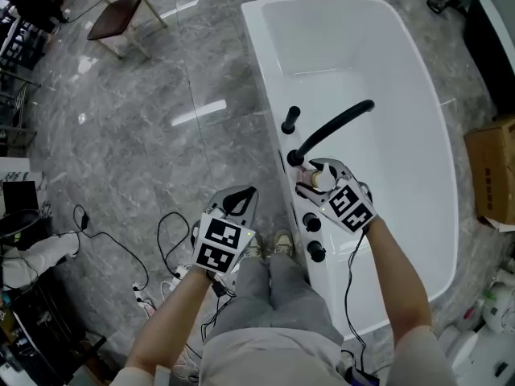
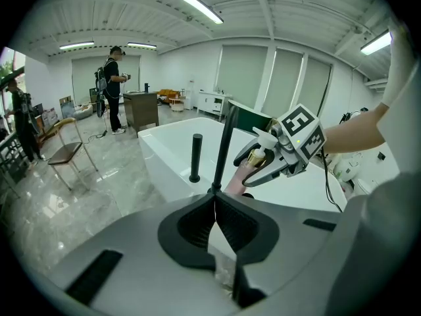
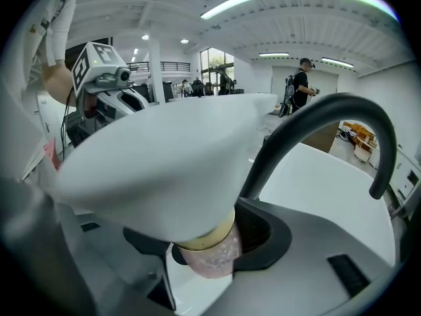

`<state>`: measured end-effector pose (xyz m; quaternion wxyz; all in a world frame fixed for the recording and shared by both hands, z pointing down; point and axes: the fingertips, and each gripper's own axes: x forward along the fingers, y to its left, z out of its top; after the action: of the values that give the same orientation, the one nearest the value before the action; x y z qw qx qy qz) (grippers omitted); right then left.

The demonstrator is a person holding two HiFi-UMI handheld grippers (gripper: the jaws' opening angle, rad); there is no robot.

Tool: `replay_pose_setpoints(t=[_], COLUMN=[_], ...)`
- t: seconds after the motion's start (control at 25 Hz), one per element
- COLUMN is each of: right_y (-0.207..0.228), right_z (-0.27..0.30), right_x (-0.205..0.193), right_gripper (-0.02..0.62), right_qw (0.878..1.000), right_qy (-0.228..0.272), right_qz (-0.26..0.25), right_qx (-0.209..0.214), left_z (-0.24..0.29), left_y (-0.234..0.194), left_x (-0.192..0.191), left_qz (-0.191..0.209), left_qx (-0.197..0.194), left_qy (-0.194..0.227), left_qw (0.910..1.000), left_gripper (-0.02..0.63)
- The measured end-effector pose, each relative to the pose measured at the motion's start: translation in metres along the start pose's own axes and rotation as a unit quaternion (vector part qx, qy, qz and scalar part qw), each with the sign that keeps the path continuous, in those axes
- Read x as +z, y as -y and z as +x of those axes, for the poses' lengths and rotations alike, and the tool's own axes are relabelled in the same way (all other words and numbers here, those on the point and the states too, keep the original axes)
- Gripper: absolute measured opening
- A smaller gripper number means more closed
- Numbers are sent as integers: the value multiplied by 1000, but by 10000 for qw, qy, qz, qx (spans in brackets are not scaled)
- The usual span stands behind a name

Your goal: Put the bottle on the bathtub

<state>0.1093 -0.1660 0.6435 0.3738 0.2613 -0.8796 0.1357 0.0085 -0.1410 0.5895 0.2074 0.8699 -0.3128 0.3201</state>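
Observation:
A pink bottle (image 3: 209, 254) with a gold collar and a white cap (image 3: 158, 157) is held in my right gripper (image 1: 315, 182), which is shut on it just below the collar. The bottle (image 1: 318, 180) hangs over the white bathtub's near rim (image 1: 299, 207), beside the base of the black curved faucet (image 1: 330, 129). From the left gripper view, the bottle (image 2: 238, 180) and the right gripper (image 2: 263, 162) show above the rim. My left gripper (image 1: 239, 203) is shut and holds nothing, out over the floor left of the tub.
Black knobs (image 1: 312, 223) and a black upright handle (image 1: 290, 120) stand on the tub rim around the faucet. A chair (image 1: 117, 14) stands on the grey marble floor. Cables (image 1: 161, 248) lie by the person's feet. A cardboard box (image 1: 491, 175) sits right of the tub.

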Motion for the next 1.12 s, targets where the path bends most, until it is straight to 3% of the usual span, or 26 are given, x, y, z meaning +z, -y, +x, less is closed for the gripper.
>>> replay_pose_setpoints(t=[0.08,0.16,0.32,0.76,1.12], right_y=[0,-1,0,-8,-13], right_z=[0,-2,-8,-56,-124], right_x=[-3,-6,-9,7,43], right_gripper=[281,337,365,373,373], right_qw=[9999,9996,9989,9963,9903], right_qy=[-50,-122,-221,-218,169], right_qz=[152,260,396,716,888], right_qx=[-24,8,-108,-419,-1052], left_z=[-5,-10,-22,-60,-99], left_y=[3,5,5,12,15], left_x=[1,3,3,24,52], left_qz=[19,28,57,182,265], left_qx=[-19,-30,-21,49,247], left_qy=[-9,-20,-55,37,345], left_qw=[10000,10000,10000,9998,9987], left_gripper=[21,20,20,20,20])
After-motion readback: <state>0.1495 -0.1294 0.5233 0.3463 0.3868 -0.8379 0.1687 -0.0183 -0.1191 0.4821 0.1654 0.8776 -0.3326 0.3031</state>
